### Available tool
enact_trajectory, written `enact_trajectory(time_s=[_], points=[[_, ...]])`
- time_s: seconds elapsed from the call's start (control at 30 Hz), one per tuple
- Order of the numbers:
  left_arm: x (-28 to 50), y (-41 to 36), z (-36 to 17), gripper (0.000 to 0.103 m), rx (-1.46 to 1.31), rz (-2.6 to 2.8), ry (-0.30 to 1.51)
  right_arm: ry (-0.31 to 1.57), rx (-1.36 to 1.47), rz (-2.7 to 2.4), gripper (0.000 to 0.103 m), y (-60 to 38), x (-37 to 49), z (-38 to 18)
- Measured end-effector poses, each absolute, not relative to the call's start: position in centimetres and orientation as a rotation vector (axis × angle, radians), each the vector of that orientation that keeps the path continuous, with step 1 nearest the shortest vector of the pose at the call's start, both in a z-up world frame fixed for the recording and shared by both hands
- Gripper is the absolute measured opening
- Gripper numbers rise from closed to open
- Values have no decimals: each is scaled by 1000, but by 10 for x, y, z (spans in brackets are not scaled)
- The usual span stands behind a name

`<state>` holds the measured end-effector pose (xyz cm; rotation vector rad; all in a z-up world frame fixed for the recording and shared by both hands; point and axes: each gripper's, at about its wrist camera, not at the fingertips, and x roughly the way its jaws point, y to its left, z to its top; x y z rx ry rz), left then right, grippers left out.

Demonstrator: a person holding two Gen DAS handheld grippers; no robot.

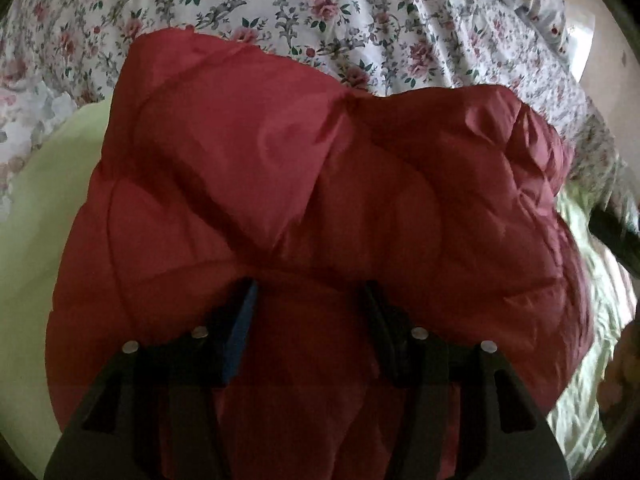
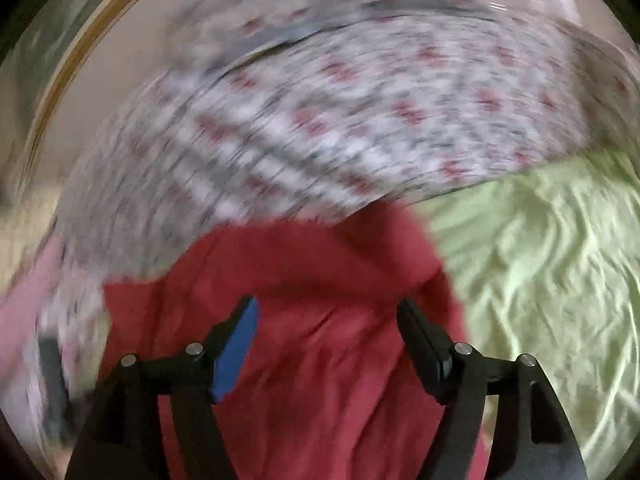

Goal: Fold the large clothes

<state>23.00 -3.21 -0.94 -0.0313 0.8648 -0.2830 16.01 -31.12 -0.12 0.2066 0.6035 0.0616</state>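
Observation:
A red quilted puffer jacket (image 1: 304, 184) lies bunched on a bed and fills most of the left wrist view. My left gripper (image 1: 310, 286) is open, with its fingers close over the jacket's near part and red fabric showing between them. In the right wrist view, which is blurred by motion, the same red jacket (image 2: 320, 320) lies below my right gripper (image 2: 326, 308). That gripper is open and nothing is held between its fingers.
A floral quilt (image 1: 280, 4) lies bunched behind the jacket, and shows blurred in the right wrist view (image 2: 340, 112). A light green sheet (image 1: 44, 216) covers the bed on both sides (image 2: 540, 272). A wooden edge (image 2: 80, 56) and floor lie at the far left.

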Motion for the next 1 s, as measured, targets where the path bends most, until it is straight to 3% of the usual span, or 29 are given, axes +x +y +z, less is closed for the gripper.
enact_trajectory(time_s=[0.13,0.33,0.47,0.9,1.0], points=[[236,-32,-2,52,-32,-290,879,754,76,40,72,-293,187,-34],[233,20,20,43,-137,-259,813,797,195,-30,71,-333,211,-59],[262,47,0,28,-198,-200,874,814,243,-29,72,-339,219,-65],[286,44,-11,27,-193,-203,906,842,308,-14,73,-349,223,-78],[277,49,0,34,-228,-242,900,835,325,-10,72,-353,222,-72]])
